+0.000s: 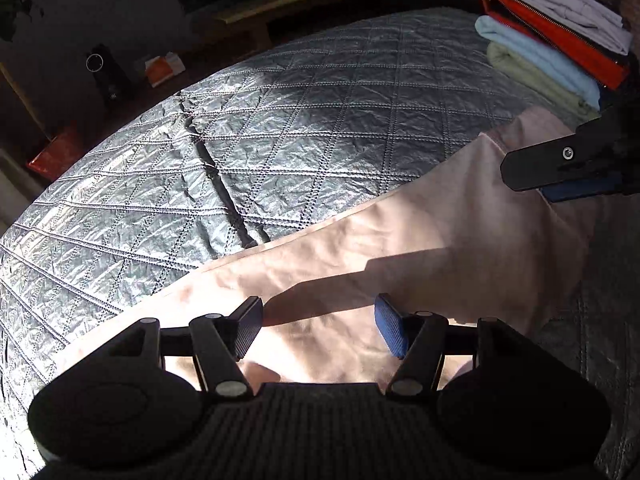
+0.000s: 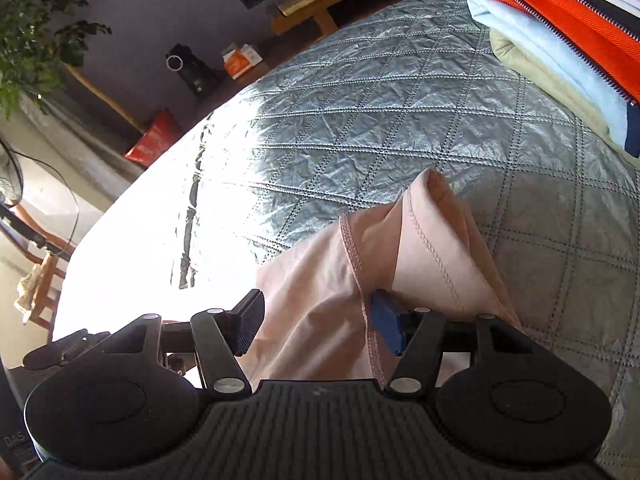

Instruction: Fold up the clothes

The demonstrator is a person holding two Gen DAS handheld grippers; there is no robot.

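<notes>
Left tool (image 1: 318,328) agape over pink garment (image 1: 400,240), folded stack (image 1: 560,36) beyond

We are in a home, most likely a bedroom or living room. We see a bed under a grey quilted bedspread (image 2: 400,120) carrying a stack of folded clothes (image 1: 560,36), with a low wooden bench (image 2: 320,4) against the purple wall beyond it. A leafy houseplant (image 2: 28,40), a standing fan (image 2: 8,176) and a wooden chair (image 2: 44,276) confirm the domestic setting.
</notes>
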